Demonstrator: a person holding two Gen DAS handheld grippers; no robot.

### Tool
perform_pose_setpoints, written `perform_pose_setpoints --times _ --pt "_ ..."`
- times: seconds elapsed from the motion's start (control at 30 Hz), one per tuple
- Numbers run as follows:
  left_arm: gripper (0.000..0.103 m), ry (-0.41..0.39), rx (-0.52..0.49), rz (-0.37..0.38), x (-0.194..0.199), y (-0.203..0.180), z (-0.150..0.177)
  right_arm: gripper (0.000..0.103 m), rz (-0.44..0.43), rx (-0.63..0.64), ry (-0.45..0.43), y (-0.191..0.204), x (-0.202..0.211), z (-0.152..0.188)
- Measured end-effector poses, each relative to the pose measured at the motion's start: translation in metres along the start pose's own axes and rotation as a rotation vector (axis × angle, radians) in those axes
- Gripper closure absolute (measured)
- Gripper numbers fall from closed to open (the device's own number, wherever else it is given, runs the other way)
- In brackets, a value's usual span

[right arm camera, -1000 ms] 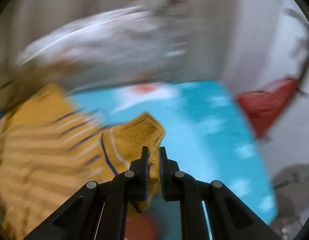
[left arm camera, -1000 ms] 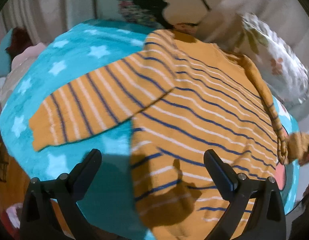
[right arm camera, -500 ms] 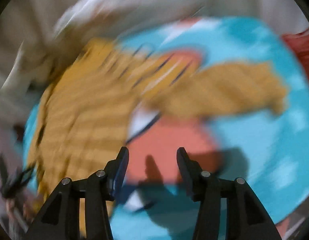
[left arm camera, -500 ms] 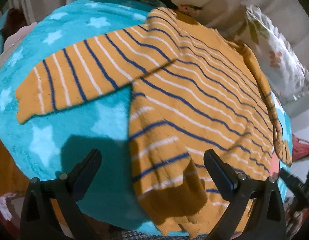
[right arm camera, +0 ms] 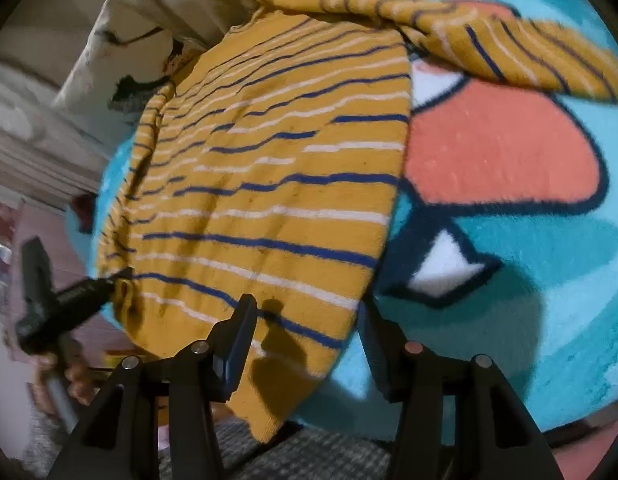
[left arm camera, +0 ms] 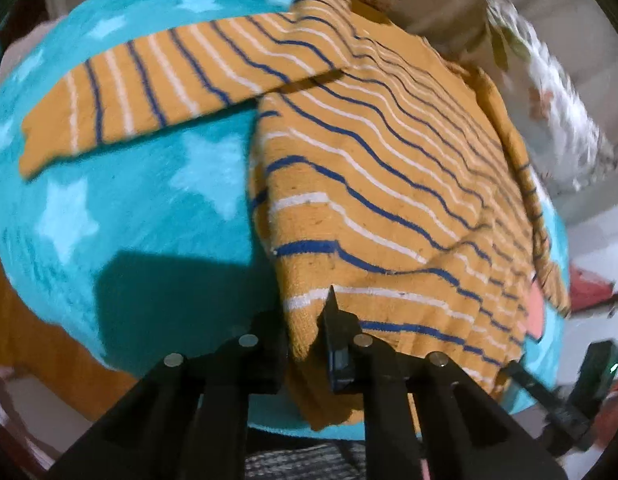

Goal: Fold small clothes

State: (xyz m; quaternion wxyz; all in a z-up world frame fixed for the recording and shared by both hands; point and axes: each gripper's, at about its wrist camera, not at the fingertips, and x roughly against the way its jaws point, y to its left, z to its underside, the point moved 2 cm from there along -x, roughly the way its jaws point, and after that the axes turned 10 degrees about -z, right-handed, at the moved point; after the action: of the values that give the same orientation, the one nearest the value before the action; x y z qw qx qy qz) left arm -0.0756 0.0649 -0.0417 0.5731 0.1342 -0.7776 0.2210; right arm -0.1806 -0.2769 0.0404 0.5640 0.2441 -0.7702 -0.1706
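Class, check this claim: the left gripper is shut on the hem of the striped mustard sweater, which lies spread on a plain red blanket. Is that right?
Not quite. The blanket is turquoise with pale stars, not plain red, as the left wrist view shows. The rest holds: the left gripper is shut on the hem of the striped mustard sweater.

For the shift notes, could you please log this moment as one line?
left hand-held gripper: shut on striped sweater hem | right hand-held gripper: closing over other hem corner, not gripping | sweater flat on star blanket
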Motion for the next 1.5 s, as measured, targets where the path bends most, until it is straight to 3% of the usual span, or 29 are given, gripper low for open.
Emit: perform_pose_setpoints --times 0.03,0.17,0.4,0.5,0.57,0.67,0.73,0.8,0.83,0.93,1.13,1.27,1.33,1.5 --pt "0.092 -0.003 0.022 0.014 0.003 0.005 0.003 0.095 0.017 0.008 0.002 0.007 -0.008 0.002" --pt "0.094 -0.023 0.04 0.034 0.027 0.022 0.018 0.094 -0.044 -0.015 0.034 -0.015 -0.005 0.003" --pt "0.096 -0.008 0.028 -0.015 0.051 0.032 0.049 0.095 -0.093 0.012 0.096 -0.011 0.026 0.033" --pt "0.095 0.022 0.033 -0.019 0.043 0.038 0.063 0.094 -0.121 -0.018 0.179 -0.02 0.008 0.049" --pt "0.094 0.022 0.024 -0.043 0.041 0.041 0.066 0.093 -0.093 -0.014 0.218 -0.025 -0.005 0.051" --pt "0.094 -0.021 -0.003 -0.087 0.054 0.047 0.065 0.093 -0.066 -0.005 0.204 -0.034 -0.014 0.041" --pt "0.087 -0.063 -0.022 -0.11 0.065 0.054 0.057 0.078 -0.076 -0.011 0.153 -0.037 -0.008 0.026" --pt "0.064 -0.105 -0.016 -0.14 0.073 0.064 0.043 0.063 -0.057 -0.017 0.084 -0.044 0.0 0.007" --pt "0.053 -0.127 -0.002 -0.148 0.075 0.072 0.035 0.063 -0.043 -0.018 0.058 -0.047 0.002 0.0" --pt "0.049 -0.165 0.043 -0.141 0.07 0.086 0.004 0.063 -0.007 -0.024 0.001 -0.046 0.001 -0.016" --pt "0.042 -0.13 0.184 -0.034 0.034 0.107 -0.044 0.062 0.037 -0.024 -0.043 -0.021 -0.014 -0.031" --pt "0.041 -0.072 0.206 -0.005 0.002 0.119 -0.072 0.062 0.059 -0.045 -0.068 0.008 -0.021 -0.038" --pt "0.035 -0.107 0.202 0.015 0.003 0.121 -0.084 0.062 0.064 -0.047 -0.083 0.021 -0.022 -0.043" --pt "0.036 -0.103 0.238 0.034 -0.007 0.131 -0.117 0.061 0.064 -0.055 -0.133 0.049 -0.032 -0.063"
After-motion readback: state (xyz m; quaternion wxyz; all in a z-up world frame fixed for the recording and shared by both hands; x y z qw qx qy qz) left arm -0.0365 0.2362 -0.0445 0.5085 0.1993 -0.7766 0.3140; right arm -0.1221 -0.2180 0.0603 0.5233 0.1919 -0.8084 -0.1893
